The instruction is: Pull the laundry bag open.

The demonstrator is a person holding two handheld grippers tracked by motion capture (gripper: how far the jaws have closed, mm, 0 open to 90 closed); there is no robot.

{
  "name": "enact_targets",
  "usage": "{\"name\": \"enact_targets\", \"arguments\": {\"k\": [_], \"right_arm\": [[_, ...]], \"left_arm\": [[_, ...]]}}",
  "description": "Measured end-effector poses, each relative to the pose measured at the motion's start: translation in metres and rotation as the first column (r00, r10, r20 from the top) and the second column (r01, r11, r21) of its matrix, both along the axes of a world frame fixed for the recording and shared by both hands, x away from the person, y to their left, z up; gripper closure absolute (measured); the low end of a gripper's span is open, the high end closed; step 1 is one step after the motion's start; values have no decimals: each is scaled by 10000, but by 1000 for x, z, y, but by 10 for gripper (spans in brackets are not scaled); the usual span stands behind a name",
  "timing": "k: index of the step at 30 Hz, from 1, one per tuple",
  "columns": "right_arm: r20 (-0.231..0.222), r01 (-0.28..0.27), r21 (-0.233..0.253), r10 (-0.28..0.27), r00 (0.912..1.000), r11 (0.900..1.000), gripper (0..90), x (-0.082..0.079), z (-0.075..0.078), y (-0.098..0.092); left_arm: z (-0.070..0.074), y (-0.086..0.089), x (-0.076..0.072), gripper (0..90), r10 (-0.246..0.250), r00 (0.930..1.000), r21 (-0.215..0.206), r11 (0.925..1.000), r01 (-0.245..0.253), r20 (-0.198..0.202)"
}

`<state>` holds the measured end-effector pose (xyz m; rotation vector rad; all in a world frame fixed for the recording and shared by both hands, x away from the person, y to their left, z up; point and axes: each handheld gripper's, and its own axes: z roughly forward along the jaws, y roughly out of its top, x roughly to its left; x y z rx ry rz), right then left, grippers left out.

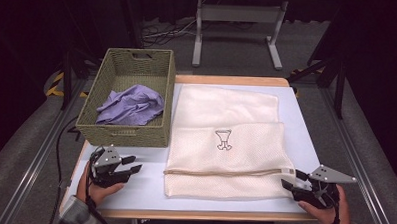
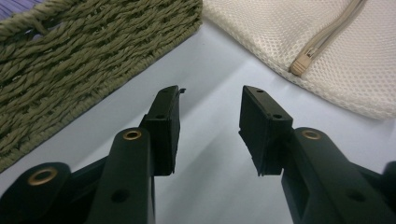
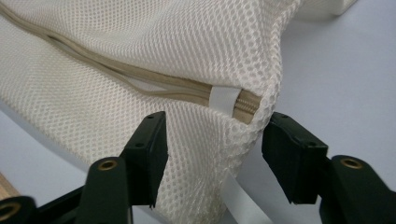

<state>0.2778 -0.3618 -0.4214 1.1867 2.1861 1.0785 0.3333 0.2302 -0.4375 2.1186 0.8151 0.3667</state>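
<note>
On the table point(image 1: 305, 141) there is one woven basket point(image 1: 128, 134), one purple cloth point(image 1: 131, 105) lying inside it, and one cream mesh laundry bag point(image 1: 225, 143) with one zipper point(image 1: 224, 172) running across its near part. Two grippers are at the near edge, one in each hand.

The right gripper point(image 1: 290, 181) is at the near right corner of the bag. In the right gripper view its jaws stand apart, and the mesh corner lies between them, raised a little from the table. The end of the zipper point(image 3: 243, 105) with a small white tab point(image 3: 223, 99) is just beyond the fingertips point(image 3: 152, 140). The jaws are not pressing the fabric.

The left gripper point(image 1: 130, 163) is on the bare table in front of the basket, well apart from the left edge of the bag. In the left gripper view its jaws are also apart with nothing between them; the basket wall point(image 2: 70, 84) is at the left and the other end of the zipper point(image 2: 301, 65) is far at the right.

The bag lies flat beside the basket, its left edge close to the basket's right wall. There is a bare strip of table along the near edge, between the left gripper and the bag, and another bare strip to the right of the bag.
</note>
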Motion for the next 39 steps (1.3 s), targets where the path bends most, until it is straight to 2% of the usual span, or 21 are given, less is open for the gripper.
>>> {"name": "enact_targets", "arguments": {"k": [2,7,9,11,14,24,27,29,31,33,39], "right_arm": [[76,26,13,-26,10000,10000,385,0,1,-1],[418,308,-10,-307,9987,9995,332,-1,6,-3],[572,335,-68,-331,9978,9994,320,-2,10,-4],[707,351,-4,-350,9969,9994,309,-3,14,-4],[942,286,-4,-285,9951,9996,292,-4,20,-3],[1676,84,-399,-16,9859,9992,276,-3,42,11],[1766,-136,-273,182,9841,9995,309,-2,49,16],[1764,-234,-215,268,9840,9995,325,-1,50,19],[1652,-578,-124,590,9845,9983,343,1,50,27],[1496,-860,-228,885,9848,9960,363,5,48,36],[922,-1841,-621,1893,9776,9809,372,18,35,70]], "left_arm": [[0,1,-1,544,119,9999,79,9999,-120,105],[-2,1,-3,395,428,9984,200,9989,-436,363],[-3,0,-4,327,660,9970,341,9971,-674,400],[-4,1,-4,264,699,9970,294,9970,-709,334],[-6,0,-4,203,888,9956,479,9948,-902,306],[-11,-2,-7,142,828,9964,576,9948,-836,162],[-12,-4,-6,139,726,9972,646,9952,-735,157],[-12,-5,-7,139,748,9971,648,9950,-755,134],[-12,-6,-7,134,753,9971,592,9954,-759,113],[-13,-6,-7,134,743,9972,582,9955,-746,79],[-13,-8,-7,130,653,9979,581,9962,-655,48]]}}
